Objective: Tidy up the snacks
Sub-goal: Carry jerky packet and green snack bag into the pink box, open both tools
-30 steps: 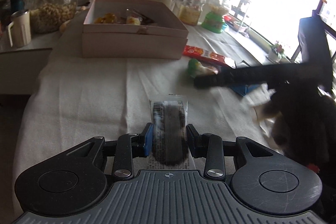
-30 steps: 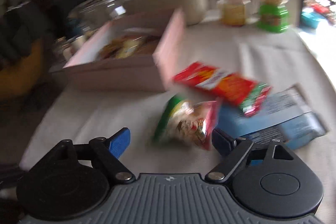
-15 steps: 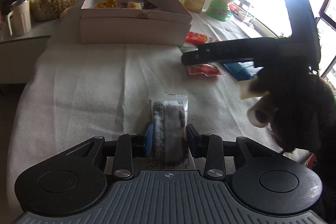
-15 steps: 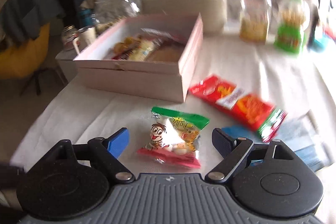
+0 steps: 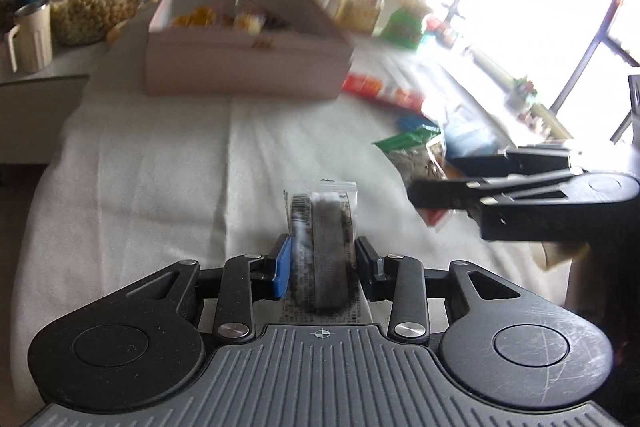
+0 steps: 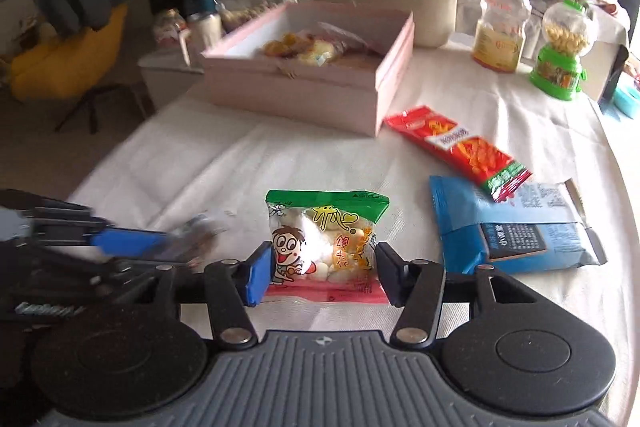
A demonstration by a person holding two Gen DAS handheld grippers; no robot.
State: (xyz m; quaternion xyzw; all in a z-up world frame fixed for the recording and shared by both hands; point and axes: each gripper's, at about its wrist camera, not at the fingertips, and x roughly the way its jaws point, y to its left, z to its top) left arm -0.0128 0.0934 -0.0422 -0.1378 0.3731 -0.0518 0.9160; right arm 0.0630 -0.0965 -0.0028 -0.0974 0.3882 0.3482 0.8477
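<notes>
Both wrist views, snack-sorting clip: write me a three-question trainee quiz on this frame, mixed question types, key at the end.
1. True or false: the left gripper is shut on a dark wrapped snack bar.
2. Multiple choice: the green-topped cartoon snack bag lies
A) inside the pink box
B) on the white cloth between the right gripper's fingers
C) on top of the blue packet
3. Fill in: the red packet overlaps the far edge of the ____ packet.

Key: 1 true; 2 B; 3 blue. The right gripper's jaws flank the bag closely, but whether they already press it cannot be told.
</notes>
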